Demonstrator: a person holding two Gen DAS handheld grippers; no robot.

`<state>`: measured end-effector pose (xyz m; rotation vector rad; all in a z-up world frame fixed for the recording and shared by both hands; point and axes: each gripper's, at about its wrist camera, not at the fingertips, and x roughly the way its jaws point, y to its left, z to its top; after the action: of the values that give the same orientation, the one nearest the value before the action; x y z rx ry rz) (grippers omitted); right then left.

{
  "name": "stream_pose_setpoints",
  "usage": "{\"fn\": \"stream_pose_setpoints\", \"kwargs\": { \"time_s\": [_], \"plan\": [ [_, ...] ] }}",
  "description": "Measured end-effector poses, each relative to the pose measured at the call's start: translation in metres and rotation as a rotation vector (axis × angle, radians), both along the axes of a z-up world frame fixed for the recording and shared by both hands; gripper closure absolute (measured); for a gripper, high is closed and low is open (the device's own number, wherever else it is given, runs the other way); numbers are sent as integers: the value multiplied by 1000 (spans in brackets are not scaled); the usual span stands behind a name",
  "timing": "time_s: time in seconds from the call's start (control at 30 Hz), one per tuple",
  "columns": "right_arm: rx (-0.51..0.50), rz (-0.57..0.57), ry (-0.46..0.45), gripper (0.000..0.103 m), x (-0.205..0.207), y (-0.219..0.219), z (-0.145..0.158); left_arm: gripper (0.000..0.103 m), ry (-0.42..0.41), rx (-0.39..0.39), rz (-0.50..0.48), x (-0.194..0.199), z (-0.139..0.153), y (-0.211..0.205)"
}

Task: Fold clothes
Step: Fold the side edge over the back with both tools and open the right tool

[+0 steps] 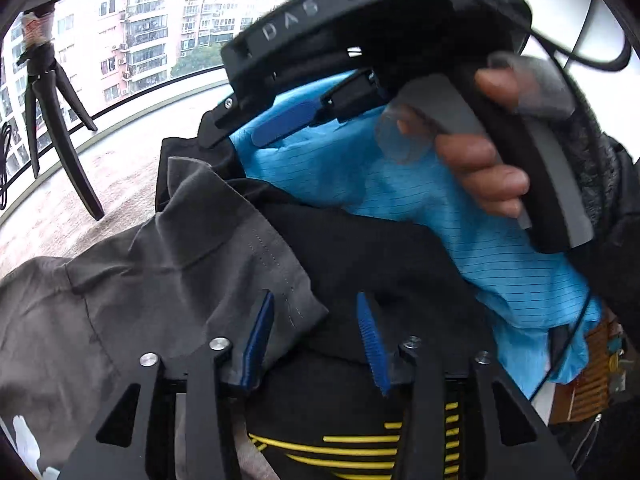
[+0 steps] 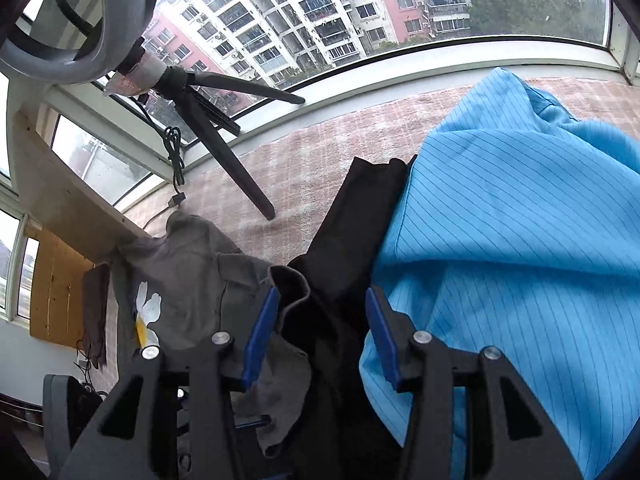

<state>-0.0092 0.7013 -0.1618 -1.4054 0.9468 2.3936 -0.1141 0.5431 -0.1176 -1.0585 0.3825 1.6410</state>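
The clothes lie in a heap on a pink blanket (image 2: 320, 148) by a window (image 2: 360, 8), and both tools are down among them. In the left wrist view the left gripper (image 1: 314, 344) has its jaws standing apart. A corner of the grey shirt (image 1: 120, 280) reaches in between them and lies against the left blue pad (image 1: 256, 344). The black garment (image 1: 360, 248) fills the rest of the gap and runs on beneath the right pad. Neither pad is seen pressing on the cloth. The grey shirt spreads away to the left of this tool and the black garment goes up and to the right. There it passes under the blue garment (image 1: 500, 248). Above that, a hand (image 1: 480, 152) holds the right gripper (image 2: 322, 340), which shows blurred over the blue cloth in this view. In the right wrist view its jaws are about half wide. The black garment is bunched between them, rising out of the gap toward the blanket. I cannot tell whether the pads squeeze it. The grey shirt's edge curls just beside the left pad, with its white flower print farther left. The blue garment billows against the outer side of the right finger and covers the whole right of the view. A tripod (image 2: 224, 148) stands on the blanket behind the heap, well apart from both tools.
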Motion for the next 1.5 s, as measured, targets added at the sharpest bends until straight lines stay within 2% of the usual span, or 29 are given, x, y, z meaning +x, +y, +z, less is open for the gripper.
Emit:
{"fn": "stream_pose_setpoints", "kwargs": {
  "time_s": [0.07,0.1,0.13,0.2,0.27,0.33,0.43,0.47,0.63,0.97,1.17,1.23,1.3,1.37,1.47,1.5],
  "plan": [
    [-10,-1,-10,57,0,1,-4,96,-75,47,46,-8,-2,-7],
    [-16,3,-10,57,0,1,-5,97,-106,112,63,-9,4,-18],
    [-1,13,-6,58,0,1,-4,97,-119,160,70,-10,10,-29],
    [46,59,-25,58,-1,-5,-4,97,-109,191,80,-9,19,-44],
    [68,80,-34,59,-3,-6,-6,97,-108,180,81,-10,19,-48],
    [76,88,-47,66,-8,-6,-9,97,-106,164,85,-12,17,-50],
    [8,92,-5,66,-10,0,-10,97,-119,155,97,-11,9,-52],
    [-52,76,19,66,-8,4,-10,97,-108,148,95,-8,5,-45],
    [-146,69,31,68,-13,7,-10,97,-90,123,65,13,-4,-48],
    [-273,77,-78,70,-22,-5,-29,97,-86,87,48,19,-17,-36],
    [-276,80,-106,70,-31,-12,-36,97,-82,84,43,17,-17,-30],
    [-214,63,-112,99,-35,-15,-41,97,-76,81,43,18,-18,-29],
    [-130,38,-67,100,-33,-18,-37,97,-67,97,48,22,-12,-32],
    [-15,14,28,101,-23,-22,-14,97,-60,127,57,26,-4,-37],
    [212,-32,159,101,-2,-32,25,96,-81,225,65,23,11,-36],
    [229,-43,155,101,-2,-31,26,97,-88,219,65,21,9,-31]
  ]
}}
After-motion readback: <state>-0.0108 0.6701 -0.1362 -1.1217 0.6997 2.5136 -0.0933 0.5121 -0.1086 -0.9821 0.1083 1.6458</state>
